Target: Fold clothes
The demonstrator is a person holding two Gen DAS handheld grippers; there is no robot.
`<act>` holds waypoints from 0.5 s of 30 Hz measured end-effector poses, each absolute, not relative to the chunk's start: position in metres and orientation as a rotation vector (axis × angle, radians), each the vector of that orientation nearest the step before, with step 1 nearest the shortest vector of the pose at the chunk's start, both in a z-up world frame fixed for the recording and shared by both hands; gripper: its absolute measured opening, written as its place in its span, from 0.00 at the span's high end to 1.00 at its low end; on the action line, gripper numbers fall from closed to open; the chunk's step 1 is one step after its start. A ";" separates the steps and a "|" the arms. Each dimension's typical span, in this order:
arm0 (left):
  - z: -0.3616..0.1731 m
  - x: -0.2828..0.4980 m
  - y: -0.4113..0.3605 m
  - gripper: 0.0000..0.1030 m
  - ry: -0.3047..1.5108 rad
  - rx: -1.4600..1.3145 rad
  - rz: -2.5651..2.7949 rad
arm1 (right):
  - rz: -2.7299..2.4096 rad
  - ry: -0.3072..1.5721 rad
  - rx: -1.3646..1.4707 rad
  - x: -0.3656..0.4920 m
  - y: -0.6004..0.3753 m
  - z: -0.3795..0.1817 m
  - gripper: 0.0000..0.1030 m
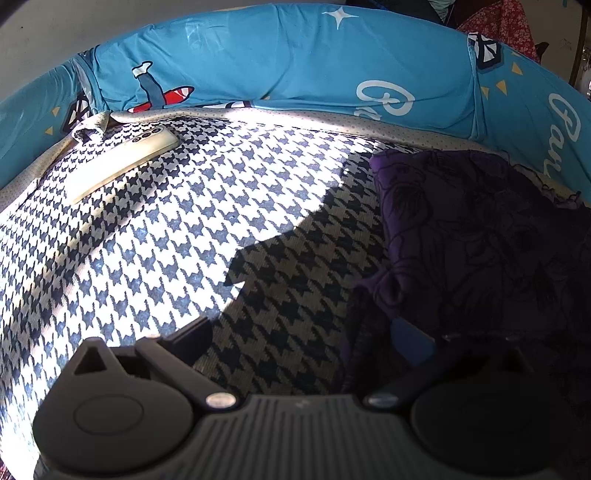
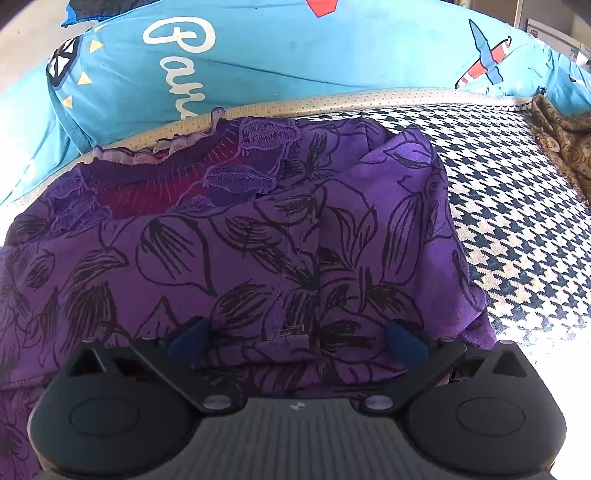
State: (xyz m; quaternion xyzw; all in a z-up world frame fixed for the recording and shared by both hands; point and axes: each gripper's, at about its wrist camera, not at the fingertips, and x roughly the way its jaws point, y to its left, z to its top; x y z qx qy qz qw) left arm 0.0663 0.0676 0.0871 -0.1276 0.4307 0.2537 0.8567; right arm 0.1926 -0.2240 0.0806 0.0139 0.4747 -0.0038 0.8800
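A purple garment (image 2: 258, 229) with black flower outlines lies folded on the houndstooth cover (image 2: 517, 206), its embroidered neckline (image 2: 207, 173) towards the far left. My right gripper (image 2: 297, 341) is open just above the garment's near edge, and its blue pads (image 2: 406, 341) straddle a hem fold. In the left wrist view the same garment (image 1: 480, 240) sits in shadow at the right. My left gripper (image 1: 303, 336) is open over the houndstooth cover (image 1: 184, 229), and its right pad (image 1: 413, 339) is at the garment's left edge.
A pale phone (image 1: 125, 162) lies face down at the far left of the cover. Blue printed pillows (image 1: 295, 62) line the far side. A brown patterned cloth (image 2: 561, 136) is bunched at the right edge. Red floral fabric (image 1: 506, 22) hangs beyond the pillows.
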 end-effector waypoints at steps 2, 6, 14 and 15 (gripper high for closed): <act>0.083 0.068 0.068 0.00 0.920 -0.261 0.535 | 0.002 0.987 0.018 0.193 -0.224 0.081 0.00; 0.080 0.070 0.073 0.00 0.911 -0.275 0.558 | 0.053 0.935 0.046 0.187 -0.227 0.093 0.01; 0.079 0.073 0.073 0.00 0.889 -0.307 0.580 | 0.240 0.744 -0.060 0.173 -0.180 0.119 0.01; 0.079 0.073 0.073 0.00 0.889 -0.305 0.582 | 0.264 0.743 -0.071 0.173 -0.172 0.119 0.01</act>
